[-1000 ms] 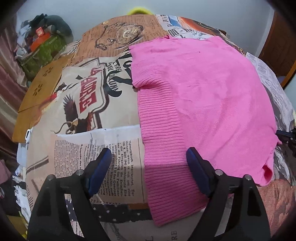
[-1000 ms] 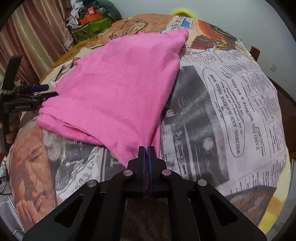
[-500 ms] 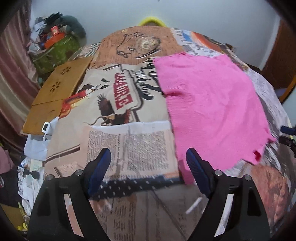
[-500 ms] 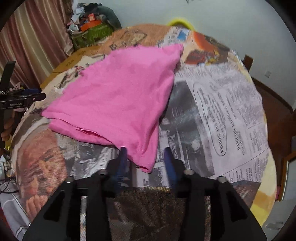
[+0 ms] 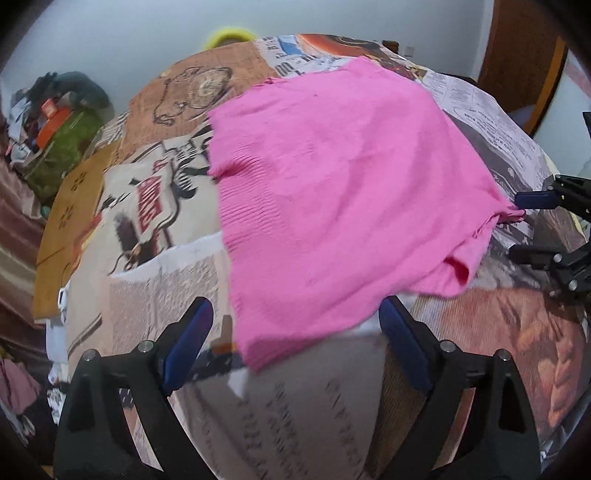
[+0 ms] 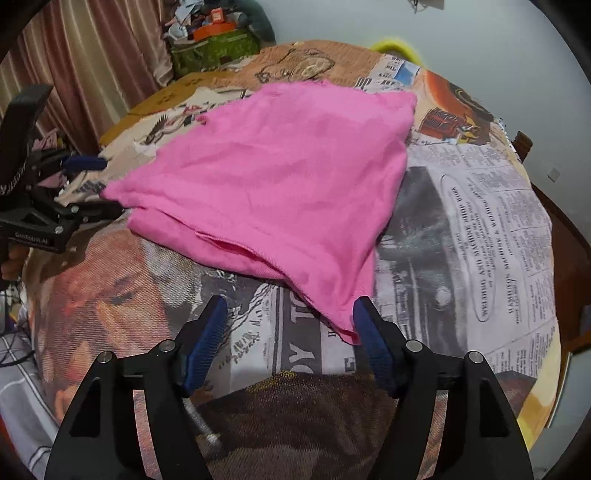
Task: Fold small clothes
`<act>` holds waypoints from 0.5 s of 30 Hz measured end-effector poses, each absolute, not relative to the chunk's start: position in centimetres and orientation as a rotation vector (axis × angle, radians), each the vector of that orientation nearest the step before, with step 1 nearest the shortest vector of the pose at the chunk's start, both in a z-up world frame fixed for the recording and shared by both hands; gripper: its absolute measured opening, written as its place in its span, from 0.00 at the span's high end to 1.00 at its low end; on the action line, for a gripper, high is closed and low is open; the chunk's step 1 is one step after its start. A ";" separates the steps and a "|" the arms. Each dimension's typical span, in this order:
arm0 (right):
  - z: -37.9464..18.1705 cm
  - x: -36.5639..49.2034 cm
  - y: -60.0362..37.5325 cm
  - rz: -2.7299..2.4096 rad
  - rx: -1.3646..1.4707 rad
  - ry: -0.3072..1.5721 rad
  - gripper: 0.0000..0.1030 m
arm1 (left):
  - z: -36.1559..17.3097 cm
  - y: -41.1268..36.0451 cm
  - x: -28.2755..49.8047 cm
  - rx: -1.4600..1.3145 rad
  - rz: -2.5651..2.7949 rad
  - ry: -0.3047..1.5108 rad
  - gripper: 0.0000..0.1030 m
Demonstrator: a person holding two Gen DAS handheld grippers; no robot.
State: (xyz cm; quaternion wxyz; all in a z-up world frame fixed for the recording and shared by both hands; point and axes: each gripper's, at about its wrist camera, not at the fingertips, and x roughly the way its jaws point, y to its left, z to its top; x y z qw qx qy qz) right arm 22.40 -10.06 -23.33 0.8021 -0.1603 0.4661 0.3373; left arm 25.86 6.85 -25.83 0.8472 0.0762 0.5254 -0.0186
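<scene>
A pink knitted garment (image 5: 332, 203) lies folded flat on the table's newspaper-print cover (image 5: 155, 277). My left gripper (image 5: 295, 332) hovers over its near ribbed corner. Its jaws are opening, and the corner lies between them untouched. In the right wrist view the garment (image 6: 280, 177) tapers to a corner beside the right finger of my right gripper (image 6: 290, 332). Those jaws are also opening and the pads do not press the cloth. Each gripper appears in the other's view: the right gripper (image 5: 524, 227) at the garment's right corner, the left gripper (image 6: 99, 186) at its left edge.
A green bag (image 6: 214, 48) with clutter stands by a curtain (image 6: 92, 55) beyond the table. A wooden board (image 5: 70, 206) lies on the table's left side. A yellow object (image 5: 229, 35) peeks over the far edge. A wooden door (image 5: 517, 55) is at the right.
My right gripper went from shut on the garment's corner to open, and the corner dropped onto the table. My left gripper swung left, then back over the garment's near corner.
</scene>
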 end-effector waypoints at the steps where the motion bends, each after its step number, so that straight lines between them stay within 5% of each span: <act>1: -23.6 22.6 -10.0 0.725 -0.345 0.995 0.35 | -26.0 6.7 26.2 0.164 -0.047 1.112 0.10; 8: -24.7 24.5 -9.4 0.741 -0.290 1.030 0.38 | -27.4 6.9 28.5 0.095 -0.077 1.133 0.16; 12: -25.0 25.0 -9.3 0.721 -0.304 1.021 0.63 | -27.6 6.2 28.7 0.096 -0.110 1.123 0.43; 15: -25.0 24.9 -9.1 0.702 -0.325 1.005 0.81 | -27.4 5.1 28.9 0.144 -0.110 1.111 0.79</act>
